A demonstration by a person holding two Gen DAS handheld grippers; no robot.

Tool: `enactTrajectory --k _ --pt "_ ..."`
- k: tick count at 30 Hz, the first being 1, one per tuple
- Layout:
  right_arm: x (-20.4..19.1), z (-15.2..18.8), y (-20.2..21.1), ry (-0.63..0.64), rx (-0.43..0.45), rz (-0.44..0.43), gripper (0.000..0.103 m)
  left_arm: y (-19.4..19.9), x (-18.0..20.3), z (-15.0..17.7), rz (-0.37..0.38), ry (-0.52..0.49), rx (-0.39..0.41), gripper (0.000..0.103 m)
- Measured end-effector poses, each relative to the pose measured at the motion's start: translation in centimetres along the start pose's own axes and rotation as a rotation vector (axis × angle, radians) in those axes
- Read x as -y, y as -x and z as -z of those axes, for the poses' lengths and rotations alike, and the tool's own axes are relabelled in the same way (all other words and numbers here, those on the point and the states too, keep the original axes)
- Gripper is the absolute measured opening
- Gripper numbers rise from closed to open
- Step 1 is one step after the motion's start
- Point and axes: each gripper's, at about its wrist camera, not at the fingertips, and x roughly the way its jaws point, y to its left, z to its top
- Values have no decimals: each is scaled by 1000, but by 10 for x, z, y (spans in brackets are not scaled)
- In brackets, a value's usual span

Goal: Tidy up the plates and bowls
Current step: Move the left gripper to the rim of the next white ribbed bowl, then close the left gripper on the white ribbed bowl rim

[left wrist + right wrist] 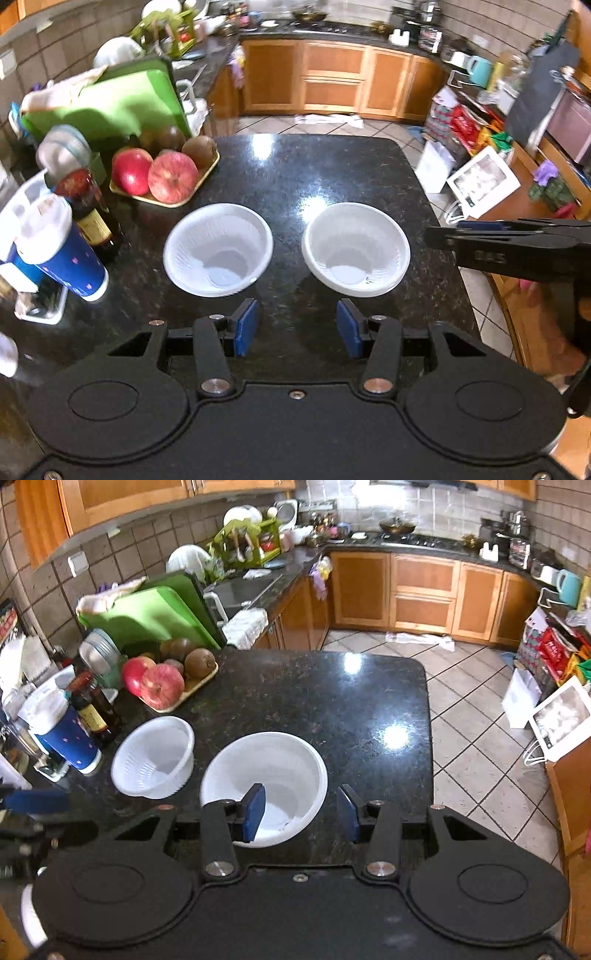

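Right claw (301, 814) spread, straddling right bowl (264, 775) rim for gripping | left claw (297, 326) spread, hovering empty | bowls sitting apart on tabletop (314, 701), awaiting nesting.

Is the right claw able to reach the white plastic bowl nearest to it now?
Probably yes. The right claw is open, and the near rim of the white plastic bowl already lies between its blue pads; nothing blocks it.

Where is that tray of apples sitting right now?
The tray of apples sits on the black counter, toward its far left edge in both views. It lies beyond the left white bowl, in front of the green cutting board.
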Motion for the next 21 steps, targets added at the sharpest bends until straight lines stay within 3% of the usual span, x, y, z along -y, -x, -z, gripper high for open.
enactTrajectory --k 7,21 --pt "23 -10 -41 22 -57 1 42 -44 20 -18 -92 62 -40 51" --pt "38 -18 -75 57 -88 -54 39 -90 34 -37 -128 80 -93 47"
